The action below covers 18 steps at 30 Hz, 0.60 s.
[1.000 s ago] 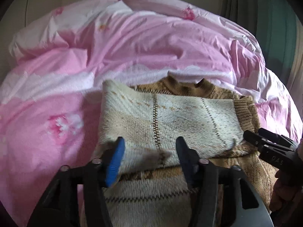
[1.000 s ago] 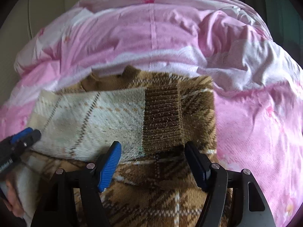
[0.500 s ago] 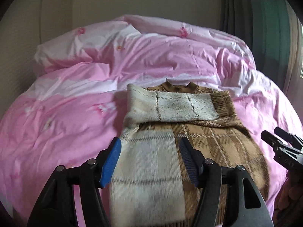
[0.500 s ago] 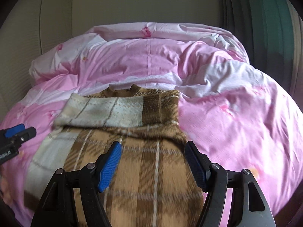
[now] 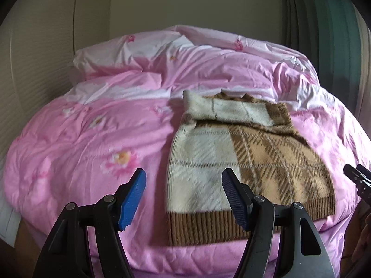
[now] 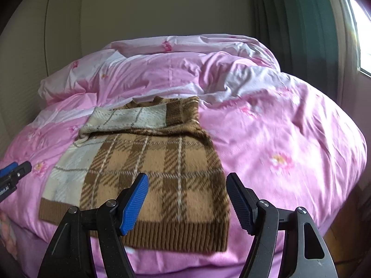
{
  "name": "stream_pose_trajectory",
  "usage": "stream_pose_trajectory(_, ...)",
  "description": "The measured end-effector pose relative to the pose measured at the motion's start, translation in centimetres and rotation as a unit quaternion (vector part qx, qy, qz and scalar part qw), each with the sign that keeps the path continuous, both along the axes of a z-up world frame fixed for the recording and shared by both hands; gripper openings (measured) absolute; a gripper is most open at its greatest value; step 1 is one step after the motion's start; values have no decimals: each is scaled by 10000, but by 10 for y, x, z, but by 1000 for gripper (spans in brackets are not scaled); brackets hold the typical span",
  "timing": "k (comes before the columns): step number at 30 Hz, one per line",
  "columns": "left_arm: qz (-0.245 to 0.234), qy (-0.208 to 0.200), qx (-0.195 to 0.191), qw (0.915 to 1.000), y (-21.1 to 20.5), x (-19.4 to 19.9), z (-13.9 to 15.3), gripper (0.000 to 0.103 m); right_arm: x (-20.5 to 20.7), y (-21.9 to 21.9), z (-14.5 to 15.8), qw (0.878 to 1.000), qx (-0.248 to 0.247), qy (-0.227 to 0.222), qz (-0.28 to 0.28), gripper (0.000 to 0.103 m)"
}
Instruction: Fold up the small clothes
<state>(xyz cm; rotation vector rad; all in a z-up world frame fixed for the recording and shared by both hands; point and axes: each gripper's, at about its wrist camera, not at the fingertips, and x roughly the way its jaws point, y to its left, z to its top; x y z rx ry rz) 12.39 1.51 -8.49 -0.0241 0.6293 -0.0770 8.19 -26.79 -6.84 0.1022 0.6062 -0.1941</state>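
brown and cream plaid knit, the sweater (image 5: 243,159) lies flat on the pink duvet (image 5: 92,134) of the bed, its ribbed hem toward the near edge and its collar toward the far side. both sleeves are folded across the chest, the cream one on top, forming a band just below the collar. in the right wrist view the sweater (image 6: 148,162) shows its cream panel on the left and the brown plaid on the right, with the hem close to the bed's edge.

left hand-held gripper (image 5: 183,197) hangs above the near edge of the bed with its jaws spread wide and nothing between them; its blue pads (image 5: 133,199) frame the cream side of the sweater without touching it. right hand-held gripper (image 6: 187,201) is likewise wide and empty, held over the hem of the brown side, clear of the fabric.

each gripper's tip shows at the edge of the other's view. a green curtain (image 6: 296,18) hangs at the right by a window (image 6: 364,34), and a plain wall (image 5: 197,2) stands behind the bed.
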Motion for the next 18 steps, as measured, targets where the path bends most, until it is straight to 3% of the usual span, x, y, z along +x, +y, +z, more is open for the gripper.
stream_pose_trajectory(4,158,-2,-7,9999,6,-14,-15,67,-16,2,-11,9999,16,-5,-144,69)
stream_pose_trajectory(9,215,316,-66,9992,12,-19,-38,67,-29,7,-26,9997,-141,52,-190,69)
stream_pose_trajectory(18,185,624,-321,9974,13,-14,-66,67,-32,-6,-45,9987,16,210,-465,69)
